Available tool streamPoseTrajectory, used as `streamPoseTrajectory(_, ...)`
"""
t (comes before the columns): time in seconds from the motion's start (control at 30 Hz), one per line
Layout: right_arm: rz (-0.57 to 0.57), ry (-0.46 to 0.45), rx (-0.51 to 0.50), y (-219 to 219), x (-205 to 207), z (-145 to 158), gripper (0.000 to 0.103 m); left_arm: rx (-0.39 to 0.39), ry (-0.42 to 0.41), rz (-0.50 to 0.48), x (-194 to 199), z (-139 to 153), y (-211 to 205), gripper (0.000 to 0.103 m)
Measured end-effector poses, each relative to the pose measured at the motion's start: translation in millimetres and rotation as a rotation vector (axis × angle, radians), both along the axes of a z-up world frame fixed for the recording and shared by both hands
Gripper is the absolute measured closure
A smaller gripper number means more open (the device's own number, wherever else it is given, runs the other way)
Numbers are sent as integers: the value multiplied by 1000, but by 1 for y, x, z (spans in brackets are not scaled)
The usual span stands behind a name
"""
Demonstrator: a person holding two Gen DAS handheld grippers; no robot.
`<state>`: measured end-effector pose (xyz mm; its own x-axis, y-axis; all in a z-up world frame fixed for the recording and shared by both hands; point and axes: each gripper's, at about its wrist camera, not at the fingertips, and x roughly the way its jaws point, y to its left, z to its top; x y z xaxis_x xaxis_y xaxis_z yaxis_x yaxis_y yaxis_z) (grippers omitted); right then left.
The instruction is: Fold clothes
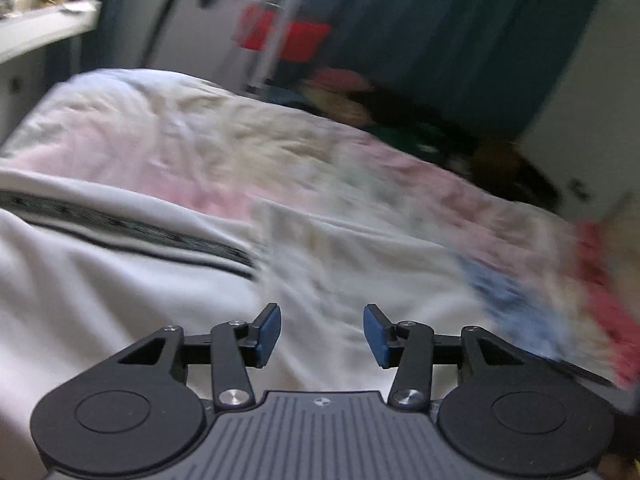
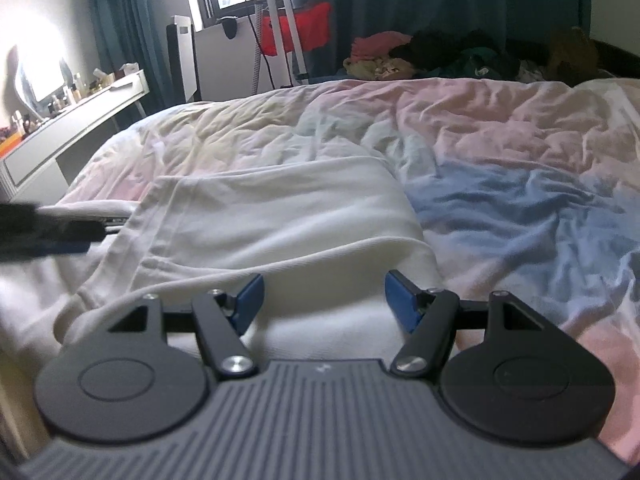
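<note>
A white garment (image 2: 280, 216) lies spread on the bed, with a dark striped band (image 1: 120, 224) showing in the blurred left wrist view. My left gripper (image 1: 322, 334) hovers open over the white cloth (image 1: 120, 300), nothing between its blue pads. My right gripper (image 2: 324, 300) is open too, just above the garment's near fold. The left gripper's fingers (image 2: 48, 232) appear as a dark blur at the left edge of the right wrist view, close to the garment's left side.
The bed carries a pastel pink, blue and cream duvet (image 2: 500, 168). A heap of dark and red clothes (image 2: 440, 58) sits at the far end. A white dresser (image 2: 72, 120) stands left, a stand with red fabric (image 2: 296, 28) by the window.
</note>
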<state>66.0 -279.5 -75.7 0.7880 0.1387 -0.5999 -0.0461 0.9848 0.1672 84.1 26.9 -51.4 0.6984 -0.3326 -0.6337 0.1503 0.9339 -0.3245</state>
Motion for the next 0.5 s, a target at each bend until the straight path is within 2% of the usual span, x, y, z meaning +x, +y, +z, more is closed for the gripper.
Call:
streamPoseTrajectory(0.23,-13,26,4,-1,-4,0,34,-47,19,-65,1,-6,-18,52)
streamPoseTrajectory(0.37,-15,26,-3,1,-3,-1,34,-10,22,-37,40,-6,-30,52)
streamPoseTrajectory(0.43,-15,26,4,-1,-1,-2,34,11,49,-40,62,-11,-36,55)
streamPoseTrajectory(0.5,-18,26,23,-4,0,-2,34,45,126,-33,83,-18,-44,71)
